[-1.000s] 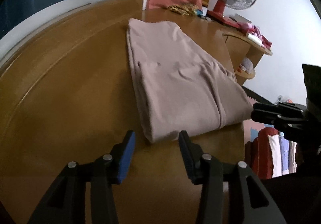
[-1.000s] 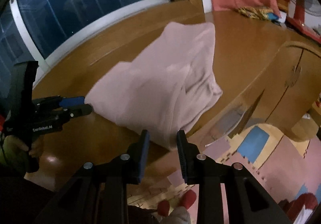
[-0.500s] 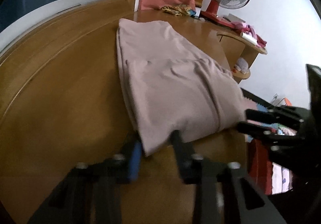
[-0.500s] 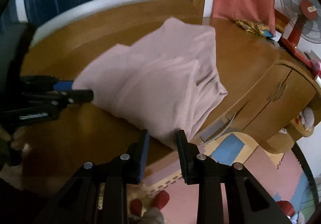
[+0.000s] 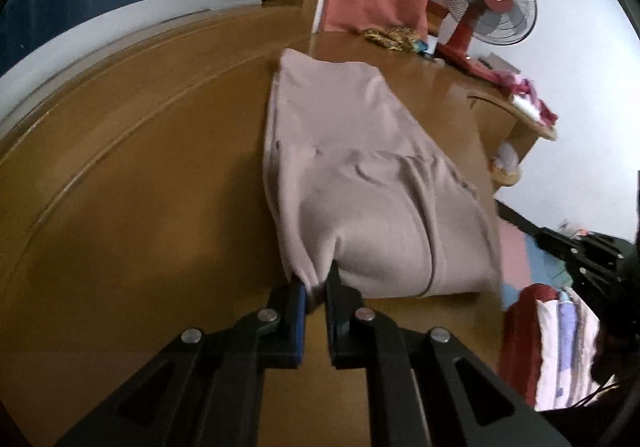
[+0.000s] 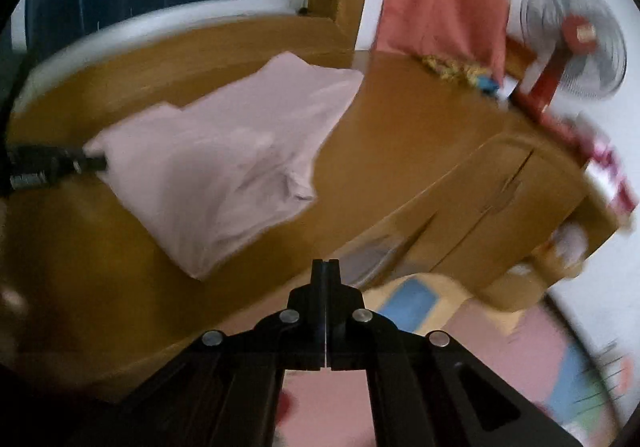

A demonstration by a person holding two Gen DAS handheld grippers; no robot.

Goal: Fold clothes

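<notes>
Folded pink garment [image 5: 360, 183] lies flat on wooden tabletop [image 5: 140, 187], right edge near table's front edge. Left gripper [image 5: 316, 289] pinches garment's near-left corner, jaws narrow with fabric bunched between. Right gripper [image 6: 326, 275] fully closed on nothing, hovers off table edge, apart from garment. Red fan [image 5: 486, 3] stands at far end.

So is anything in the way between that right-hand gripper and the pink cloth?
Nothing visible. Only bare wooden tabletop lies between the right gripper, shut and empty, and the cloth. The left gripper already pinches its near corner.
</notes>
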